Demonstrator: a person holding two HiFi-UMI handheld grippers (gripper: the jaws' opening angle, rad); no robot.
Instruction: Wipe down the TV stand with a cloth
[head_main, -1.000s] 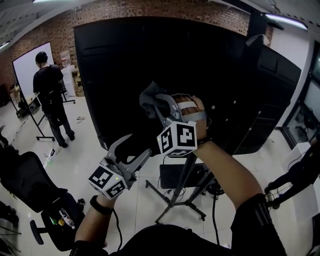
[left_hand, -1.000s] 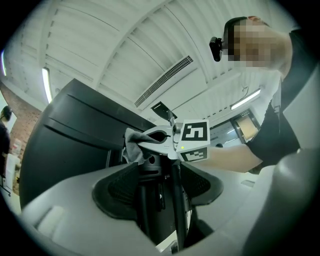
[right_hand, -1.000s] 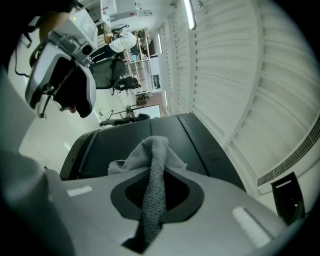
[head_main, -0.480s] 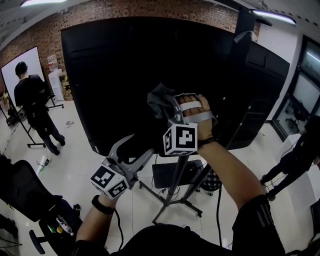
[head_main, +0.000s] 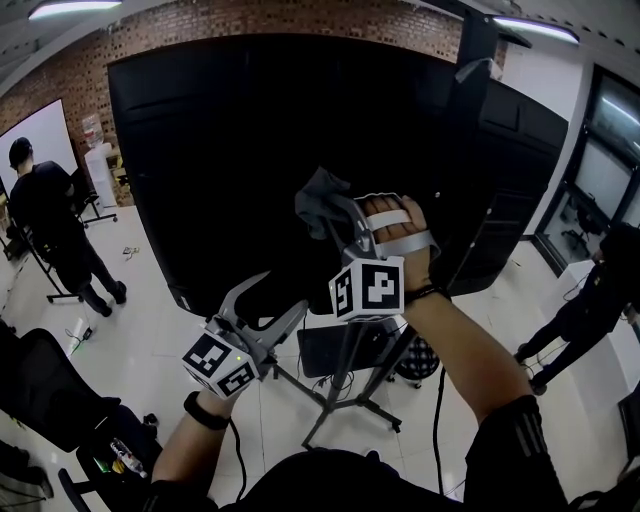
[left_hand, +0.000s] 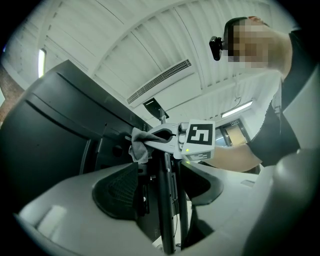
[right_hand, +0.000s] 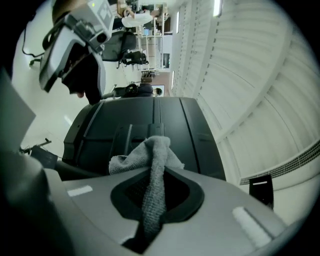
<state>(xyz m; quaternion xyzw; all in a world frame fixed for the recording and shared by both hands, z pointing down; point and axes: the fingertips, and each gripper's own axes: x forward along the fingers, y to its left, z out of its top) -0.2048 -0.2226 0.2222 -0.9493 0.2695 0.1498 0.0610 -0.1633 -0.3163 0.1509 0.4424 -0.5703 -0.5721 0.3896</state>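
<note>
My right arm reaches up and forward through the middle of the head view, forearm bare, with the right hand (head_main: 395, 232) wrapped around the handle and its marker cube (head_main: 367, 288) facing me. The right gripper (head_main: 328, 205) points up and left. Its jaws are pinched on a grey cloth (head_main: 318, 190). In the right gripper view the cloth (right_hand: 152, 170) runs as a narrow band down through the closed gap and bunches out past the tips.

The cloth sits just above the centre of the head view, in front of the big black panel (head_main: 250, 140). Whether it actually touches the panel I cannot tell from here.

My left arm comes up from the bottom edge, a dark band on the wrist (head_main: 203, 411). The left gripper (head_main: 272, 300) is lower and to the left of the right one, angled up towards it. Its jaws are spread wide with nothing pinched. In the left gripper view (left_hand: 161, 186) the stand's dark pole (left_hand: 167, 215) shows in the gap between them, and the right gripper (left_hand: 150, 136) with the cloth (left_hand: 138, 148) hangs above.

Below the panel, the TV stand (head_main: 345, 385) spreads its dark legs on a white tiled floor (head_main: 150, 320). A brick wall (head_main: 200, 22) runs along the top of the frame. A whiteboard (head_main: 40, 135) stands at the upper left beside a person in black (head_main: 45, 225). Another person (head_main: 590, 310) is at the right edge, and a black chair (head_main: 45, 385) sits at the lower left.
</note>
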